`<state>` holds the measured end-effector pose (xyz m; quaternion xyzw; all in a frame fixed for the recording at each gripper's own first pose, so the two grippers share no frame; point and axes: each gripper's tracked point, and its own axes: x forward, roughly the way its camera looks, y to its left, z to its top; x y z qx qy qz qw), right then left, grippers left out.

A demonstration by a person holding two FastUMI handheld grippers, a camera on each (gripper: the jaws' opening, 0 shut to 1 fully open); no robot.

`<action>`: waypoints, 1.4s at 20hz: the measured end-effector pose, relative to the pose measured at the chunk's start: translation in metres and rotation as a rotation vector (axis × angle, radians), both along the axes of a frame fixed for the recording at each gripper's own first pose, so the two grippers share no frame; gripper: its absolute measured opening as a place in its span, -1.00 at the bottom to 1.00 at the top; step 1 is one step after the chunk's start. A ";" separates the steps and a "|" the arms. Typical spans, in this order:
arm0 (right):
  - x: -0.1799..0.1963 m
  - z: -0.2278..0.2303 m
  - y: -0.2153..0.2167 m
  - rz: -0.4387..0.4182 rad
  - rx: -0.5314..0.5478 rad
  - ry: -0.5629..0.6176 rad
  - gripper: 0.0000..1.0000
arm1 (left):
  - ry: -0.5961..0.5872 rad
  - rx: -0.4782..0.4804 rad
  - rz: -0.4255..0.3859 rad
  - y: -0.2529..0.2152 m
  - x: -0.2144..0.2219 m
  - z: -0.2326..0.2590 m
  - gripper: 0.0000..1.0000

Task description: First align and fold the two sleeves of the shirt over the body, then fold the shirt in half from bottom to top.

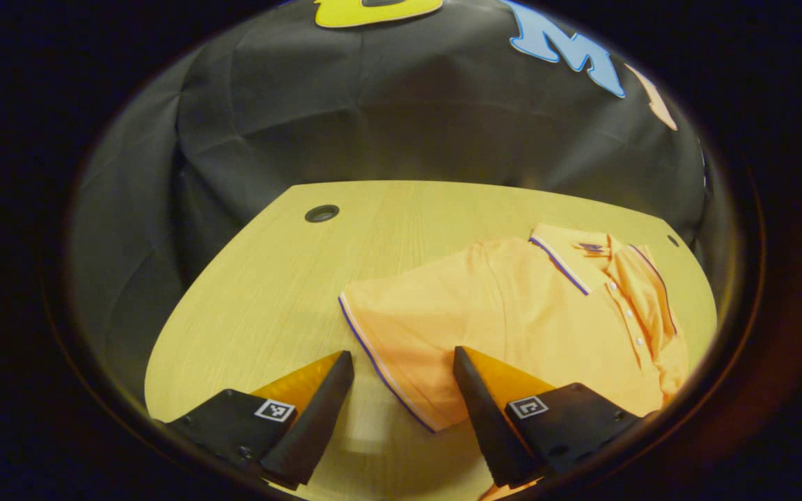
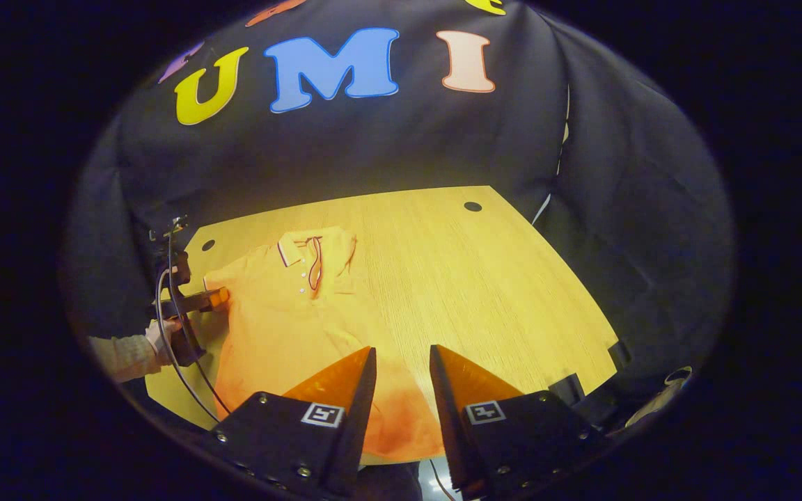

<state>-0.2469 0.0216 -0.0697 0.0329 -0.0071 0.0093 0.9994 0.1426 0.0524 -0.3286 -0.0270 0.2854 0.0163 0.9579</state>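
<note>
The counter (image 1: pixel 255 278) carries the shirt (image 1: pixel 498 313), which lies flat and face up with its placket buttons showing; I take the shirt as my reference throughout. In the right gripper view the shirt (image 2: pixel 282 327) sits toward the counter's (image 2: pixel 484 292) left half, collar at the far end, hem at the near edge. The sleeve (image 1: pixel 387 334) on my left side is spread outward from the body, its striped cuff nearest my left gripper (image 1: pixel 403 365). The collar (image 1: pixel 575 261) lies beyond that sleeve, at the shirt's far end. My left gripper stands released, fingers spread, one finger on the bare counter side of the cuff and the other over the sleeve cloth; nothing is pinched yet. From the right gripper view the same tool (image 2: pixel 195 300) appears at the shirt's shoulder edge, a hand (image 2: pixel 161 337) behind it. My right gripper (image 2: pixel 403 362) is likewise unclenched and empty, hovering over the hem region of the shirt. Assessment: the sleeve fold has not begun. To do it well, I should lower the left fingers so the cuff edge passes fully between them, pinch only the sleeve layer, lift slightly, and carry it across the body, keeping the fold line parallel to the placket. The right fingers could steady the hem to stop the body dragging.
</note>
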 end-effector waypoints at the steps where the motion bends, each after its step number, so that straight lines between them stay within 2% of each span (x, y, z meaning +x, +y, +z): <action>1: 0.001 -0.001 0.001 0.001 -0.001 0.004 -0.02 | -0.002 0.002 0.001 0.000 0.001 0.001 0.92; 4: 0.003 -0.006 0.003 0.006 0.006 0.020 -0.02 | -0.008 0.003 0.009 -0.001 0.003 0.000 0.85; 6: 0.004 -0.010 0.001 0.005 0.010 0.033 -0.09 | -0.011 0.007 0.005 -0.006 0.004 0.000 0.32; 7: 0.004 -0.012 0.000 0.004 0.013 0.037 -0.02 | -0.012 0.012 0.000 -0.009 0.005 0.001 0.05; 8: 0.004 -0.012 -0.003 0.001 0.017 0.040 -0.02 | -0.014 0.010 -0.011 -0.014 0.008 0.002 -0.13; 9: 0.004 -0.013 -0.004 -0.002 0.021 0.041 -0.02 | -0.014 0.015 -0.013 -0.017 0.008 0.002 -0.44; 11: 0.004 -0.013 -0.008 -0.007 0.033 0.041 -0.02 | -0.013 0.026 -0.015 -0.020 0.010 0.002 -0.70; 17: 0.006 -0.019 -0.018 -0.020 0.058 0.054 -0.02 | -0.049 0.068 -0.090 -0.051 0.018 0.022 -0.70; 23: 0.009 -0.024 -0.023 -0.021 0.075 0.058 -0.02 | -0.120 0.062 -0.281 -0.143 0.016 0.057 -0.70; 24: 0.009 -0.024 -0.023 -0.021 0.077 0.057 -0.09 | -0.121 0.058 -0.309 -0.158 0.013 0.059 -0.70; 25: 0.009 -0.024 -0.025 -0.021 0.080 0.056 -0.02 | -0.122 0.056 -0.330 -0.171 0.011 0.060 -0.70; 28: 0.009 -0.026 -0.030 -0.024 0.099 0.051 -0.02 | -0.124 0.053 -0.408 -0.208 0.004 0.065 -0.70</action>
